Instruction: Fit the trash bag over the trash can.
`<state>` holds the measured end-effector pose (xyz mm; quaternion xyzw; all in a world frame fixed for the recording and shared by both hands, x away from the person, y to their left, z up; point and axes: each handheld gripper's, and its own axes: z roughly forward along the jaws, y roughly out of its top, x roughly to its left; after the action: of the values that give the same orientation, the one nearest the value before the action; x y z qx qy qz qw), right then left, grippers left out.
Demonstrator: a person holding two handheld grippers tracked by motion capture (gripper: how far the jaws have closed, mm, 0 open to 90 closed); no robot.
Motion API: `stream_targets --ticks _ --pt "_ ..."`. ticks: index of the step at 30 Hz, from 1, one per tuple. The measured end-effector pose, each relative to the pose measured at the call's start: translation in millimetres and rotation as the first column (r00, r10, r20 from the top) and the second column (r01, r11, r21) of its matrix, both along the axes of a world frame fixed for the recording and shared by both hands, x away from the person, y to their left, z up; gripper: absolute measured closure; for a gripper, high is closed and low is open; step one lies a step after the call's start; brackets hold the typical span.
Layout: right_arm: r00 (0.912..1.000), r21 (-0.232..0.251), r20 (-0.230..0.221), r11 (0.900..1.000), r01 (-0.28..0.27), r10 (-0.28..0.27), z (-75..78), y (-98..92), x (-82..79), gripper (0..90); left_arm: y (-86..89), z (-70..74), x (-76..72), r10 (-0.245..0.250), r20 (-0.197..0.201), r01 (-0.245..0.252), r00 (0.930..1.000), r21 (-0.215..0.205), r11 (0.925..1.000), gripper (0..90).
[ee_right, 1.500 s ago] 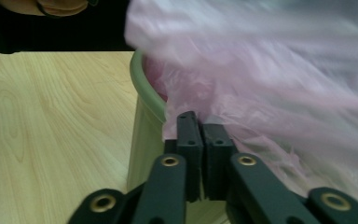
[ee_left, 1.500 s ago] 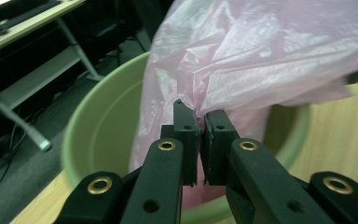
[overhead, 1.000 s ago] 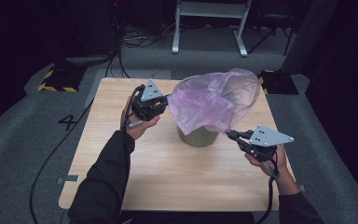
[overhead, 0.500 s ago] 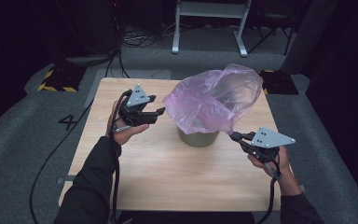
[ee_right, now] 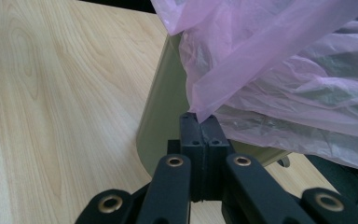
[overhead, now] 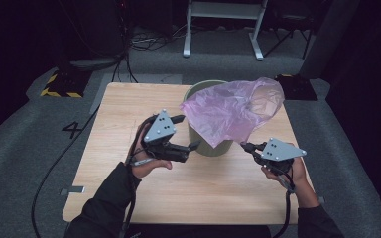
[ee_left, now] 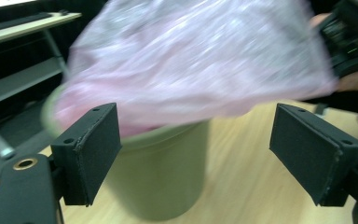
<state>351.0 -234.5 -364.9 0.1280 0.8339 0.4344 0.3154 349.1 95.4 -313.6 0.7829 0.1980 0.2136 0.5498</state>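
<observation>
Pink bag [overhead: 233,111] drapes over green bin [overhead: 209,144] mid-tabletop [overhead: 129,104]. Right gripper [overhead: 244,147] jaws clamped on bag's near-right edge. Left gripper [overhead: 186,133] jaws just opened wide, nothing between; bag's loose left edge lies straight ahead, above bin rim, nearest this hand.

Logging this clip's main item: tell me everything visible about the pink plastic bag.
The pink plastic bag is thin, translucent and crinkled, billowed open and draped over the green bin's right side. The right tongs are shut on its lower corner, pulling it taut. The left tongs stand open beside the bin, nothing between their jaws.
</observation>
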Motion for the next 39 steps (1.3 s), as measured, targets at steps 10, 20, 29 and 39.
stream_targets --ticks 10,20,29,39 --pt "0.9999 -0.043 0.002 0.999 -0.013 0.013 -4.1 5.6 -2.4 90.0 -41.2 -3.0 -1.8 -0.002 0.028 0.002 0.9996 0.001 1.0000 24.9" --pt "0.9988 -0.024 -0.015 0.999 -0.048 0.047 -8.6 5.0 -6.1 90.0 -25.4 -9.5 29.1 0.107 0.017 -0.107 0.9941 0.034 0.9936 76.7" --pt "0.9967 -0.042 -0.058 0.997 -0.059 0.056 -20.0 3.0 -3.6 90.0 4.1 -17.4 39.3 0.154 0.009 -0.154 0.9881 0.035 0.9874 87.3" --pt "0.9930 -0.048 -0.116 0.999 -0.026 0.021 -37.1 -7.2 8.6 90.0 26.1 -30.9 49.6 0.190 -0.018 -0.189 0.9817 0.051 0.9807 88.8"
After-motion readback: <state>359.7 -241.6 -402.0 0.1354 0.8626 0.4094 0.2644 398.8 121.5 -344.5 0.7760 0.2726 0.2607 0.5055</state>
